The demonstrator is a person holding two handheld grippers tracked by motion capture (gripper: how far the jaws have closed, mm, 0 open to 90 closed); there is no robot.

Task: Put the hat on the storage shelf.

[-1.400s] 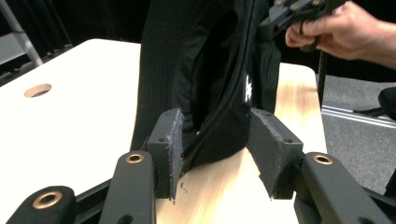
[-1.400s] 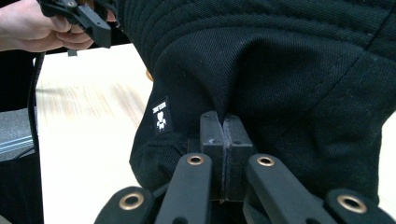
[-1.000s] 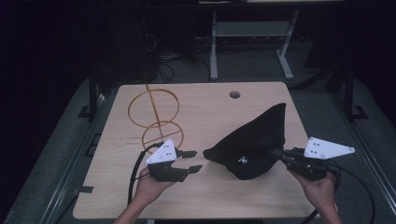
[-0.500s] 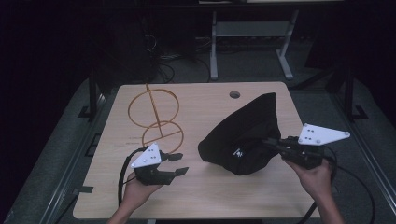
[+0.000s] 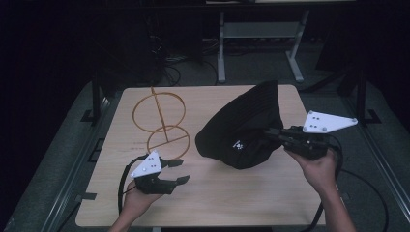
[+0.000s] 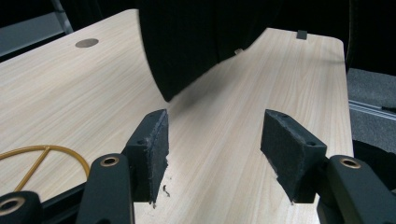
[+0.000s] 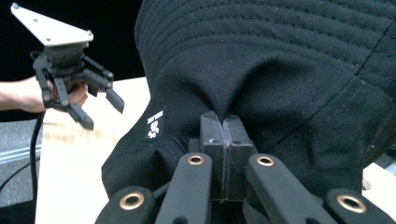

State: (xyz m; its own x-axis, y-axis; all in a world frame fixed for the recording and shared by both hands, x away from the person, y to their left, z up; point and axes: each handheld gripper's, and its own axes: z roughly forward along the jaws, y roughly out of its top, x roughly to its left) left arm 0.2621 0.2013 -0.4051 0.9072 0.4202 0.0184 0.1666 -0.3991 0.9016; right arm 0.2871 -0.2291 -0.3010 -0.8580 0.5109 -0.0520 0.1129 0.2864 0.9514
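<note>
Your right tongs are clamped on a fold of the black hat; in the right gripper view the two jaws meet flat with fabric bunched up just above them, and the hat's stitched brim rises beyond. A small white label sits on the hat just left of those tongs. The hat hangs from your grip, tilted, its low end near or on the surface, can't tell which. Your right hand holds the tool at the surface's right edge, grey plate on top. Your left tongs are apart with nothing between them, both pads showing bare with the wood grain between in the left gripper view. They hover over the surface, pointed toward the hat, which is ahead of them and apart from them, its dark edge hanging above the wood. Your left hand is at the near edge. Just behind your left tongs lies an orange wire frame of two rings on a rod, near but not touching them; one ring's curve shows at the low left in the left gripper view. Far from both tongs, a round grommet is set in the surface.
</note>
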